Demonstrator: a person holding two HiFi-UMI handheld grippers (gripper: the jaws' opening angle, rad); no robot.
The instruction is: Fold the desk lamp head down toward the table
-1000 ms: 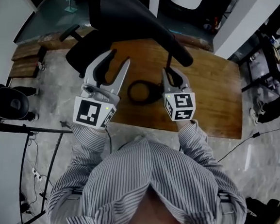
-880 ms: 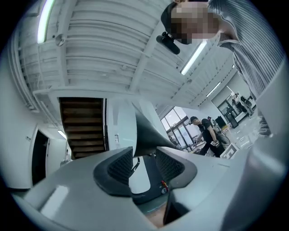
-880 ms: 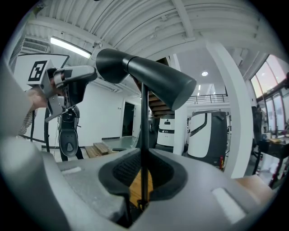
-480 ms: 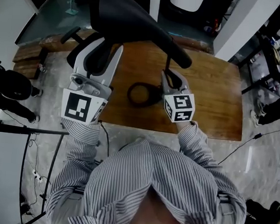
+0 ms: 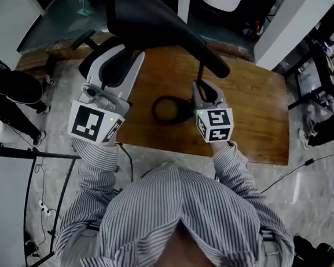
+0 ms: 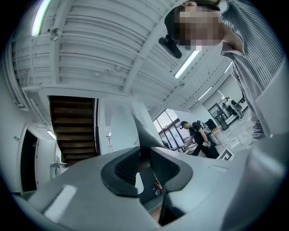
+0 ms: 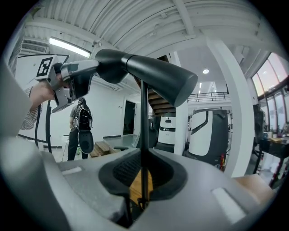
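Note:
The black desk lamp stands on the wooden table (image 5: 256, 114). Its long head (image 5: 159, 24) is raised above a thin stem (image 5: 200, 72) and a ring base (image 5: 169, 110). My left gripper (image 5: 126, 54) reaches up to the head's lower left end, and its jaws are closing on that end. The right gripper view shows the left gripper (image 7: 83, 81) clamped over the head's tip (image 7: 149, 76). In the left gripper view the left gripper (image 6: 143, 155) has its pads nearly together. My right gripper (image 5: 201, 86) is shut on the stem (image 7: 144, 126), which passes between the right gripper (image 7: 142, 180) pads.
A black office chair (image 5: 100, 66) stands at the table's far left corner, under my left gripper. A person in black (image 5: 14, 87) is on the floor side at the left. A cable (image 5: 291, 170) trails off the table's right edge.
My left gripper rose and shifted left to the lamp head's end, and its jaws went from wide apart to narrow around it. The right gripper and the stem stayed put.

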